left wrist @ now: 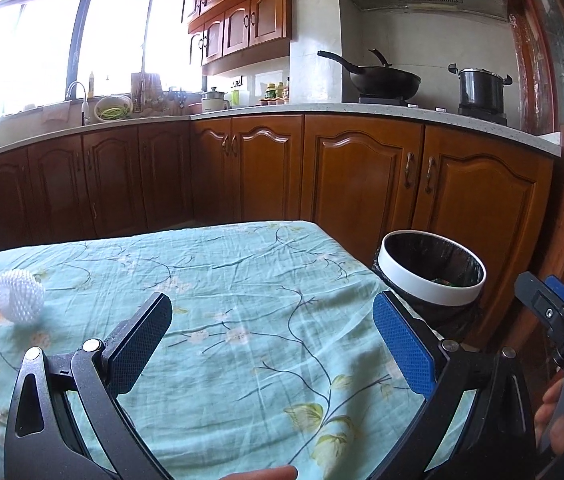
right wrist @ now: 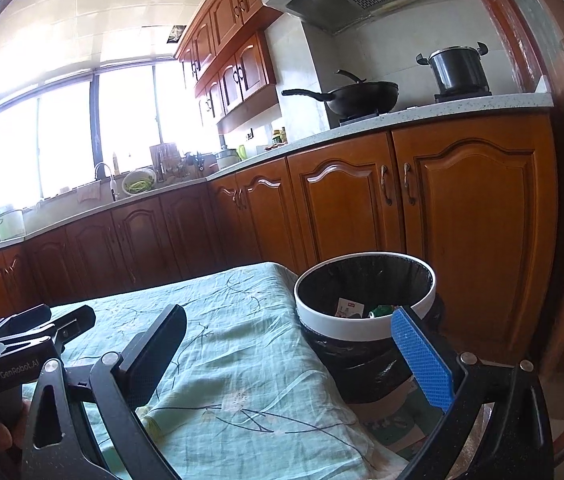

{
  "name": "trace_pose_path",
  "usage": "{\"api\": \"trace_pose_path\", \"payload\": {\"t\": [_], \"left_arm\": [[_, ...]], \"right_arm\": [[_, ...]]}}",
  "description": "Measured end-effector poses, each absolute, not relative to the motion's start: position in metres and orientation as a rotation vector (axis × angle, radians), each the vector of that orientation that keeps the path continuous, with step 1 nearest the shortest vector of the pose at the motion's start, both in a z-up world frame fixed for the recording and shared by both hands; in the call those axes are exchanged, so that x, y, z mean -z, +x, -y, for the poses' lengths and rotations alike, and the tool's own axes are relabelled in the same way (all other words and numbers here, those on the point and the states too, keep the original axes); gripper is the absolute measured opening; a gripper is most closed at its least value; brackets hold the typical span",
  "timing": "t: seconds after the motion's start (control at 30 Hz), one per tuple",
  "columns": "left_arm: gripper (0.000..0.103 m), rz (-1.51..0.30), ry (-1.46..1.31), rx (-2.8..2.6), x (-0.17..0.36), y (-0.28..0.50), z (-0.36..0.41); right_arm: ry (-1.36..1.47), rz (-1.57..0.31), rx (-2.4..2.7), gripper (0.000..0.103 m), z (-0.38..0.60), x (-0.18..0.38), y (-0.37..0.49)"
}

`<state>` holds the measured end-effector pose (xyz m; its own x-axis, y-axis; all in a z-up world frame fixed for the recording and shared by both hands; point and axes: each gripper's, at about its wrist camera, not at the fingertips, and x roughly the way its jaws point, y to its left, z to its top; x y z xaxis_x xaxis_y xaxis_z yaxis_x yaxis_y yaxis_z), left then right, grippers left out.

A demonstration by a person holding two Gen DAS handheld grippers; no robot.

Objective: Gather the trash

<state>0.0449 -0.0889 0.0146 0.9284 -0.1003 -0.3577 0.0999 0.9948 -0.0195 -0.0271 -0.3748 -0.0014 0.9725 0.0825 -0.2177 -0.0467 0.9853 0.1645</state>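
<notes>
Both tools empty, jaws spread wide — left gripper (left wrist: 272, 344), right gripper (right wrist: 289, 364).

White spiky foam fruit net (left wrist: 18, 295) lies on the pale green floral tablecloth (left wrist: 242, 280), far left of the left gripper; roundish, no clear long axis.

White-rimmed round bin with black liner (right wrist: 365, 320) stands off the table's right edge, just beside the right gripper.

Judgement: left hand is nearer the net — pickup falls to it, followed by a carry rightward across the table.

Left gripper (left wrist: 272, 340) jaws spread over floral tablecloth (left wrist: 242, 280), white spiky ball (left wrist: 18, 297), bin (left wrist: 431, 268), possibly litter inside
</notes>
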Motion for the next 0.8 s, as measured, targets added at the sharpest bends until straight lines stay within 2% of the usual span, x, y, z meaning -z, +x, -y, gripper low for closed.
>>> {"api": "trace_pose_path", "payload": {"t": [0.8], "left_arm": [[0.103, -0.35, 0.007, 0.097, -0.0144, 0.0414, 0.0911]], "right_arm": [[0.164, -0.221, -0.076, 0.103, 0.3724, 0.0025, -0.0259]]}}
